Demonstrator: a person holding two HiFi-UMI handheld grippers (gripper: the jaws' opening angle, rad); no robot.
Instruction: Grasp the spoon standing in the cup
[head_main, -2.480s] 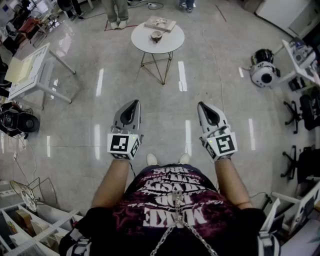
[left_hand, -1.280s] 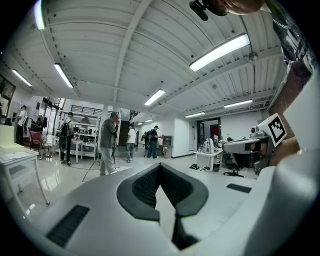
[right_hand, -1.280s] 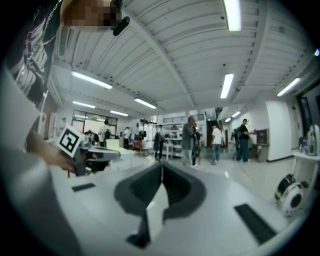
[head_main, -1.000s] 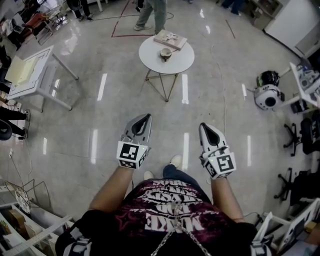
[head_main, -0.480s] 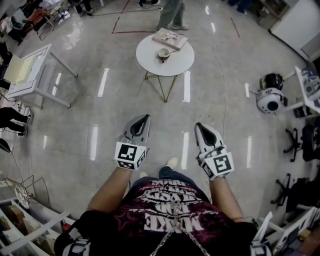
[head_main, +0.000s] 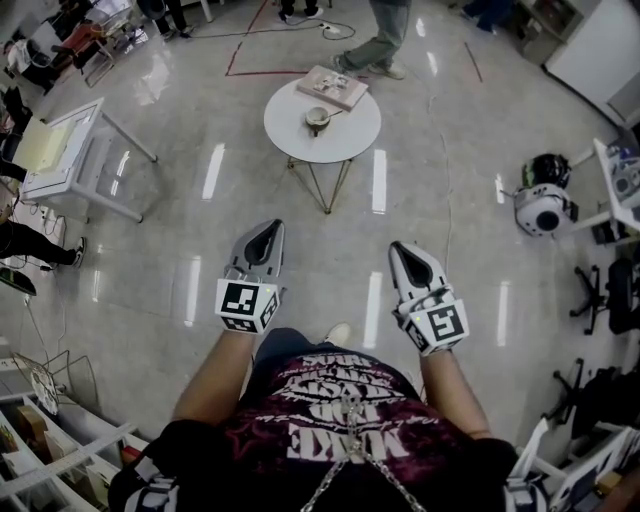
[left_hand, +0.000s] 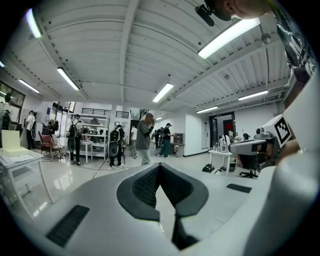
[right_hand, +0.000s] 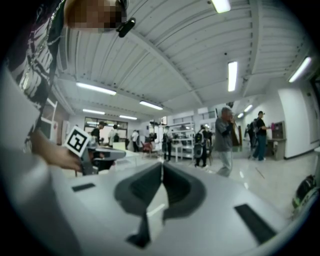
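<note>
In the head view a small cup (head_main: 318, 118) stands on a round white table (head_main: 345, 145) far ahead, with a spoon (head_main: 331, 113) leaning out of it to the right. Both grippers are held level at waist height, far short of the table. My left gripper (head_main: 272, 226) is shut with its tips together and nothing between them (left_hand: 159, 166). My right gripper (head_main: 397, 247) is shut and empty too (right_hand: 162, 164). Neither gripper view shows the cup or spoon.
A flat book (head_main: 331, 87) lies on the table behind the cup. A person (head_main: 380, 40) stands just beyond the table. A white desk (head_main: 60, 150) is at the left, a round robot unit (head_main: 541, 205) and office chairs (head_main: 612, 290) at the right. Glossy floor lies between me and the table.
I have walked forward: the table with the cup has come closer and shifted in the head view. Both grippers stay shut and side by side. The person behind the table has stepped rightward.
</note>
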